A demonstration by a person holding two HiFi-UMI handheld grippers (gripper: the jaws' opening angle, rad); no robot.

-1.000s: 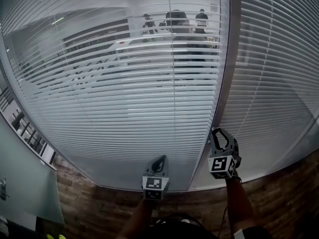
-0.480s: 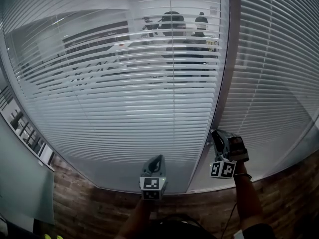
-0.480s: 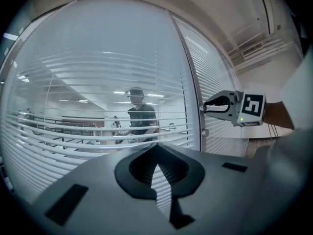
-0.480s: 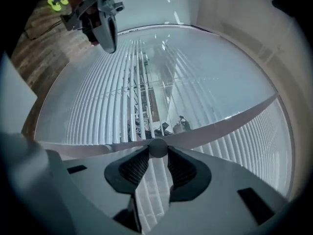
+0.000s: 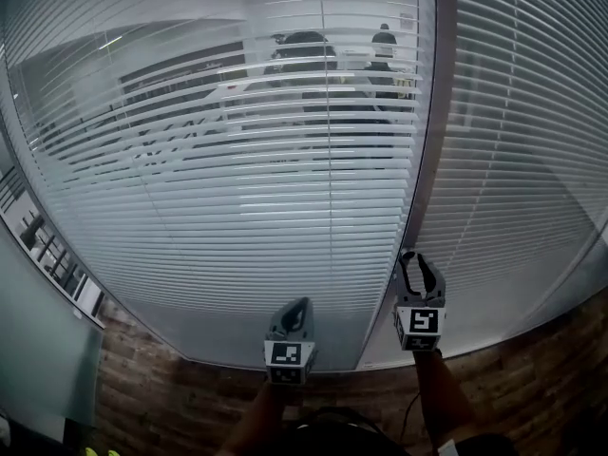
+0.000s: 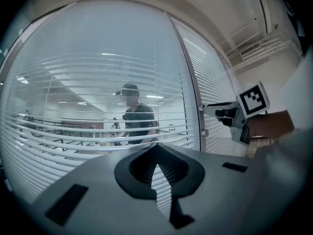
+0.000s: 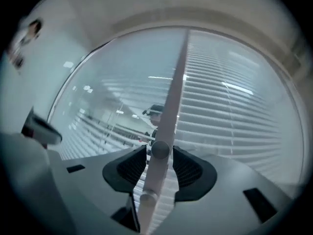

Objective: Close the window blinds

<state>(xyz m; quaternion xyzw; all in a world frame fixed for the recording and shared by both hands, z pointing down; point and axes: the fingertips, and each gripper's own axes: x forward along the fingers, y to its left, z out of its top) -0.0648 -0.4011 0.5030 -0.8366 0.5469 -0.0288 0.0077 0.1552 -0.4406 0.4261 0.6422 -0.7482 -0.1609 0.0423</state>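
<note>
- You hold two tools. Your right tool (image 5: 411, 256) pinches the upper knob (image 7: 160, 150) on the frame post (image 7: 174, 99), with one jaw on each side of it.
- A second knob (image 7: 148, 197) sits just below it.
- Your left tool (image 5: 302, 303) is pressed together and holds nothing.
- There are two blinds. The first blind (image 5: 237, 188) hangs ahead of your left tool, with its slats tilted apart. The second blind (image 5: 532, 160) hangs to the right of your right tool.
</note>
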